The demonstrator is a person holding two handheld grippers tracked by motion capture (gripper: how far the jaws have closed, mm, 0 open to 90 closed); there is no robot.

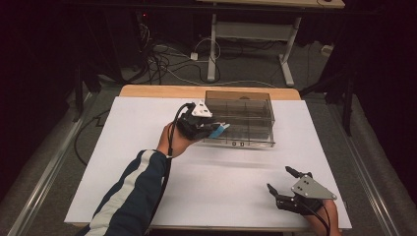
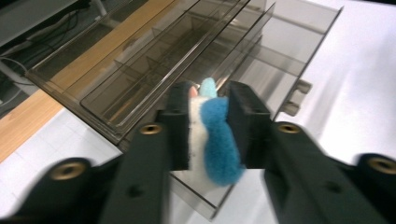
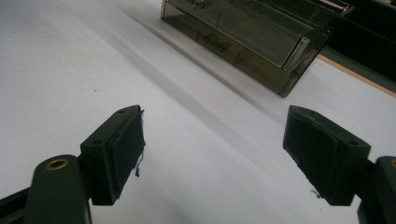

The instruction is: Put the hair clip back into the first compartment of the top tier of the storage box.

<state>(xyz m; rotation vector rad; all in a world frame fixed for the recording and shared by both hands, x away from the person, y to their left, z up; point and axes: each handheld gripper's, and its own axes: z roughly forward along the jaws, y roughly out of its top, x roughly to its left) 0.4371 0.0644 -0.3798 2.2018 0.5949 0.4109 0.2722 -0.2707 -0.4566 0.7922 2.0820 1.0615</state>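
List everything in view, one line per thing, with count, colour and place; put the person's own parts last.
organiser box: 1, smoky clear plastic with compartments, far middle of the table.
plush toy: 1, blue and white, clamped in the left gripper just in front of the box.
table: 1, white top with a wooden far edge, centre of the high view.
desk frame: 1, pale, on the floor beyond the table.
cables: several, dark and white, on the floor behind the table.
left gripper: 1, black, shut on the toy at the box.
right gripper: 1, black, open, near right of the table.
sleeve: 1, navy with white stripes, left forearm.
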